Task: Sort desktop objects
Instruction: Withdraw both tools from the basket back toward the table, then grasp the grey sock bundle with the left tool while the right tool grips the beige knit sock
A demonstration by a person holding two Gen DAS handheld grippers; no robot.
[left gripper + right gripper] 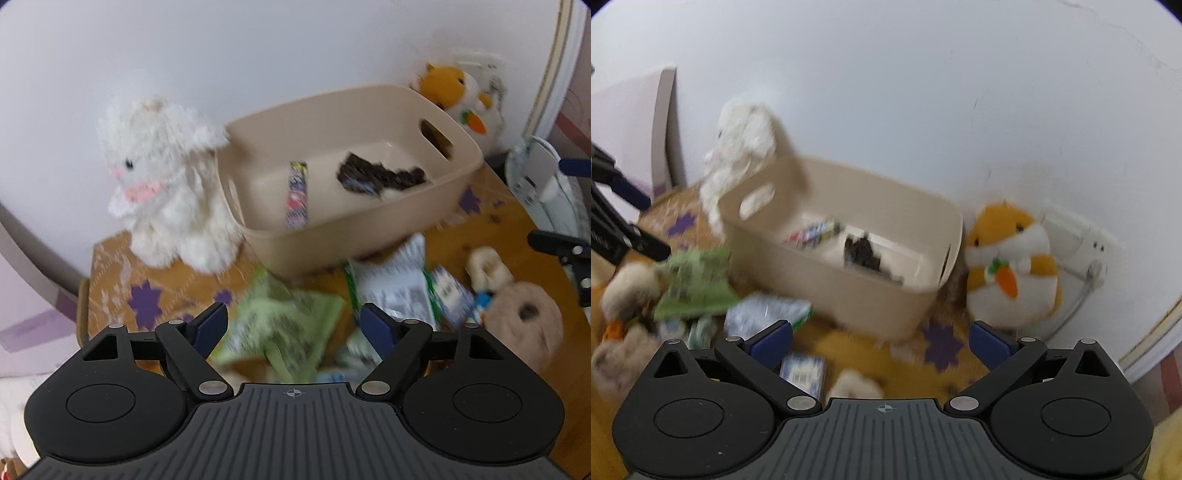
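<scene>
Beige bin point(343, 236) sits on patterned bench point(155, 291), against the wall. Inside bin: striped snack stick point(297, 195) and dark packet point(380, 177). White plush rabbit point(166, 184) touching bin's left end; orange hamster plush point(1012, 266) just beside its other end. In front of bin: green packet point(284, 332), white packet point(395, 284), fluffy rings point(524, 314). Left hand-held gripper point(295, 328) released, spread over green packet, nothing grasped. Right hand-held gripper point(882, 341) released, wide apart, empty.
</scene>
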